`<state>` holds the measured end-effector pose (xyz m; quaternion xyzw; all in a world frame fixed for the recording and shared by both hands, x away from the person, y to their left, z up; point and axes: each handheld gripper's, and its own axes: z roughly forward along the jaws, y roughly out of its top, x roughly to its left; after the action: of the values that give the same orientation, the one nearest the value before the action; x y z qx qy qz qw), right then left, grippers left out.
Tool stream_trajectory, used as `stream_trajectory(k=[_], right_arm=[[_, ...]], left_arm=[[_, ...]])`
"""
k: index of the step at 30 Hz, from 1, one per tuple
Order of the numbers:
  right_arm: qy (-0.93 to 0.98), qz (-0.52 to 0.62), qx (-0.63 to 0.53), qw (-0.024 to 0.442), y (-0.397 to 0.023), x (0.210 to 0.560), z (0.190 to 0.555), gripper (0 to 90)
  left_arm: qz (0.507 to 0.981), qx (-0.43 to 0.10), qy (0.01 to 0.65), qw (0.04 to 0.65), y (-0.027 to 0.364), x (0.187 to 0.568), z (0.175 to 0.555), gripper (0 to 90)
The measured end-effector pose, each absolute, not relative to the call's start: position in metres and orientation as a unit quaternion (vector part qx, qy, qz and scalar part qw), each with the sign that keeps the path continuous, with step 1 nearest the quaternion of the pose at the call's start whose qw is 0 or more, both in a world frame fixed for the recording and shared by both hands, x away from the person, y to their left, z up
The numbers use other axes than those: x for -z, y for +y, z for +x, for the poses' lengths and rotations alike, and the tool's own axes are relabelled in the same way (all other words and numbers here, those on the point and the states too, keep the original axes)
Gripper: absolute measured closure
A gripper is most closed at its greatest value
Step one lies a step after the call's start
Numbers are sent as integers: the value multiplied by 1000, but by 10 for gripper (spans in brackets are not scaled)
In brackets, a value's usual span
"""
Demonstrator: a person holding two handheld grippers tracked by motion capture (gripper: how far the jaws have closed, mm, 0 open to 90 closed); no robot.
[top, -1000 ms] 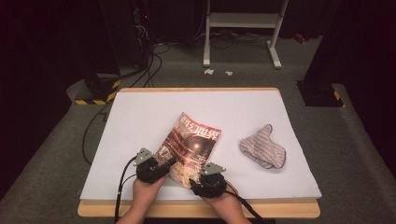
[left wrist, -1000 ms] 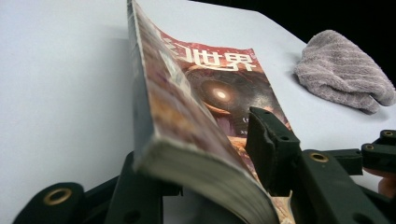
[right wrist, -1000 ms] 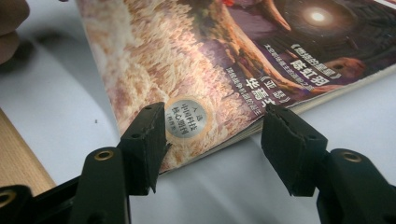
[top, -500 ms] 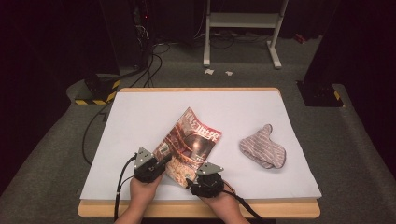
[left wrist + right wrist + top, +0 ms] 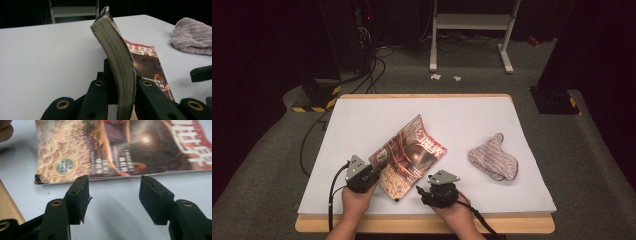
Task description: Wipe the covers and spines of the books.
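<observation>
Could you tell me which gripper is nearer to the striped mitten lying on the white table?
The right. The right gripper sits at the magazine's near edge, with bare table between it and the mitten. The left gripper is farther away, clamped on the magazine's lifted left edge.

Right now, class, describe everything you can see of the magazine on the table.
The magazine is a thick glossy paperback with a reddish-brown cover, white characters at its top and a round silver sticker near a bottom corner. Its left edge is lifted and bowed, pinched in the shut left tool, so it tilts with the right edge resting on the white table. The open right tool sits just short of its edge, not touching.
</observation>
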<state>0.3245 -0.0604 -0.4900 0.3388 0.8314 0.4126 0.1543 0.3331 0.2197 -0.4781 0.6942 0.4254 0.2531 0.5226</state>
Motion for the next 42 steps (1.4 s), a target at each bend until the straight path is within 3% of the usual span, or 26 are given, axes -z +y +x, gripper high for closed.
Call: stream_trajectory(k=[5, 11, 16, 32, 42], right_arm=[[818, 348, -425, 169, -76, 482, 332, 430], [804, 353, -426, 220, -105, 475, 340, 438], [793, 381, -416, 229, -131, 470, 349, 437], [732, 478, -379, 302, -217, 449, 368, 313], [708, 539, -359, 283, -251, 470, 384, 253]], left_arm=[[699, -271, 399, 528, 224, 477, 330, 834], [703, -276, 380, 534, 221, 479, 327, 831], [711, -280, 367, 531, 218, 485, 323, 827], [736, -277, 346, 513, 212, 494, 319, 823], [737, -267, 337, 522, 211, 493, 319, 828]])
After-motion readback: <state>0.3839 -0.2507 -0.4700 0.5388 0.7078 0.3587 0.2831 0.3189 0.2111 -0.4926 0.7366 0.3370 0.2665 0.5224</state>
